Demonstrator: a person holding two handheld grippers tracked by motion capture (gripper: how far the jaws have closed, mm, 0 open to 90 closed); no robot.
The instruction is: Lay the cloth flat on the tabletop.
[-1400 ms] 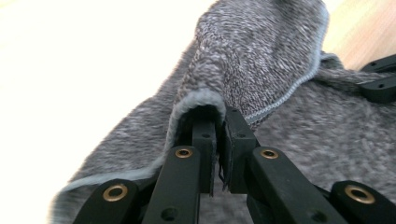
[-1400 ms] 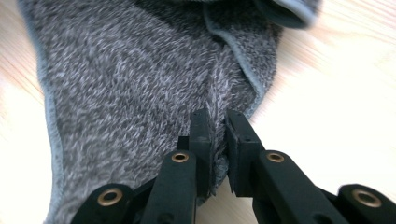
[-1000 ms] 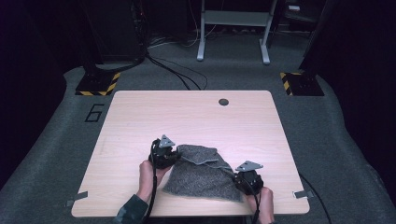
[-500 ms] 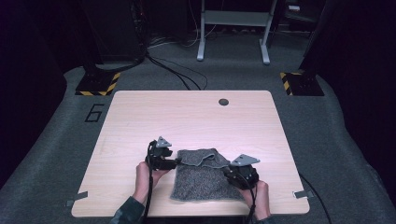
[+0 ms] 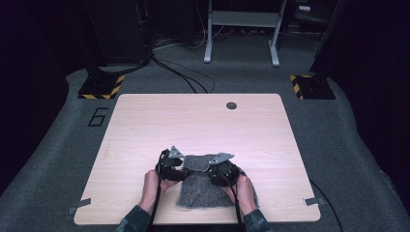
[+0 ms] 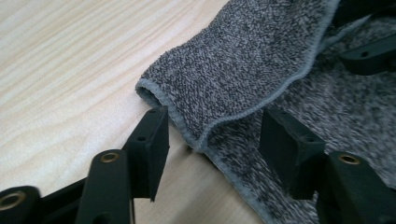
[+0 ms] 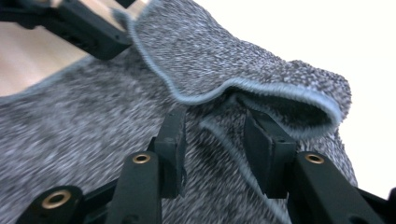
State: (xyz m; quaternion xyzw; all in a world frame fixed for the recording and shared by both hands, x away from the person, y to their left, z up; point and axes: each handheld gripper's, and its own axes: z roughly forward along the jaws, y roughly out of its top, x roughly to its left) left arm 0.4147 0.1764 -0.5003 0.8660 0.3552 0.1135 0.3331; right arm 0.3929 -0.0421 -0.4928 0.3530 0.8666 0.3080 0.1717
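Tabletop (image 5: 203, 125): light wood, sitting on a grey carpeted floor (image 5: 58, 159), with a small dark round hole (image 5: 231, 105) near its far edge. A "6" marking (image 5: 98, 116) is lying on the floor off the far-left corner, and two yellow-black striped bases (image 5: 101, 87) are standing beyond the tabletop, left and right.

Towel (image 5: 205, 186): grey speckled cloth with a lighter hem, lying on the near-centre part of the tabletop, close to the near edge. Its far portion is folding back over the rest; in the left tool's view the folded flap is forming a rounded loop with the hem curling over the flat layer underneath.

Hands: the left hand (image 5: 152, 186) and right hand (image 5: 244, 191) are coming in from the near edge, each holding a tool at the far end of the towel, close together.

Left tool (image 6: 212, 140): jaws spread, straddling the towel's folded edge, one jaw over bare wood just beside the hem, the other over the flat cloth. Not gripping anything.

Right tool (image 7: 212, 135): jaws parted, sitting low against the cloth under the raised fold, a hem line running between them. Not clamping the towel as far as I can tell. The left tool's dark jaws are showing at the top-left of that view.
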